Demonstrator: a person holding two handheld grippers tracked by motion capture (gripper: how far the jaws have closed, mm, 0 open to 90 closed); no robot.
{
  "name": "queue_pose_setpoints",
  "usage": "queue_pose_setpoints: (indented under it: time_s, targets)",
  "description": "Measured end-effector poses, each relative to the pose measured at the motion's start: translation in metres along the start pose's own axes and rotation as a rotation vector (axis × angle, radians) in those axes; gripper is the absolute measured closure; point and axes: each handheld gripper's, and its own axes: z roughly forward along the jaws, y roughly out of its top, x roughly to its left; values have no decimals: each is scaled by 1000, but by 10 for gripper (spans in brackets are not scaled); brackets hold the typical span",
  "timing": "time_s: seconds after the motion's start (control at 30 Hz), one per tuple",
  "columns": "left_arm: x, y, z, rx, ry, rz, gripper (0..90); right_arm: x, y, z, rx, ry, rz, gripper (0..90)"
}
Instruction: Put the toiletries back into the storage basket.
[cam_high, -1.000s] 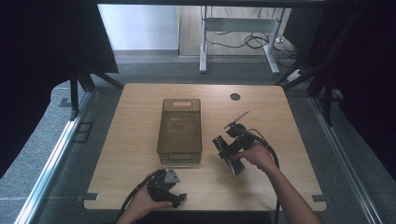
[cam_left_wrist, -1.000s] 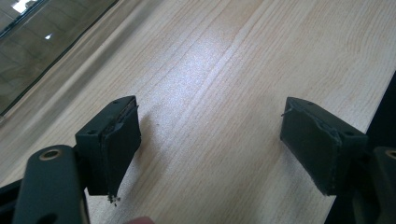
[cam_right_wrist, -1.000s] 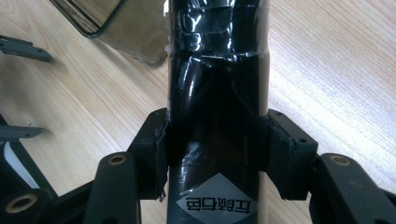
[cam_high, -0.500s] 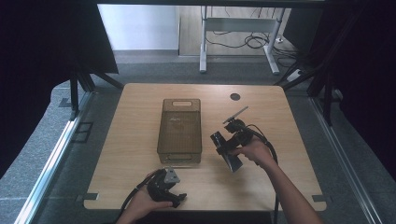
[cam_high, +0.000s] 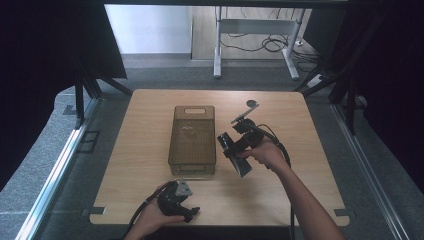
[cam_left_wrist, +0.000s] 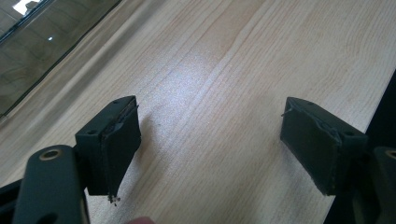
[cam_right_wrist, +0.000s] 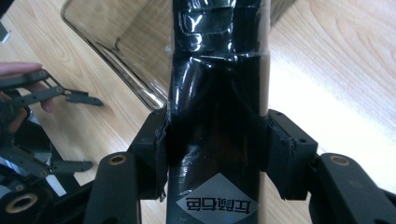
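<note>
Right gripper (cam_high: 235, 155) has lifted slightly since the earlier frame, black packet (cam_right_wrist: 217, 93) clamped between its pads, just beside the clear bin (cam_high: 192, 135). Left gripper (cam_high: 187, 212) unmoved at table (cam_high: 125, 165) edge, jaws wide, empty.

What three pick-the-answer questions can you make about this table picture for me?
1. Where is the clear bin?
A. table middle
B. floor
C. in a hand

2. What colour is the packet in the right gripper?
A. white
B. black
C. red

3. How is the left gripper?
A. shut on a packet
B. open with nothing between
C. inside the bin

Answers: 1 A, it stands on the middle of the table. 2 B, its glossy wrapper is black. 3 B, bare wood shows between its jaws.
</note>
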Motion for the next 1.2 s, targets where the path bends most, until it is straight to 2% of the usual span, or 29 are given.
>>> queue_pose_setpoints:
  time_s: [0.27,0.7,0.8,1.2]
  targets:
    - [1,0,-1,-5,1,-3,203,7,18,3,6,8,-4,462]
    - [0,0,-1,-3,-1,-3,203,18,37,6,2,29,-3,463]
    - [0,0,-1,-5,-2,-3,203,20,44,11,12,41,14,465]
    - [1,0,-3,-9,-3,-1,203,24,59,26,24,53,29,465]
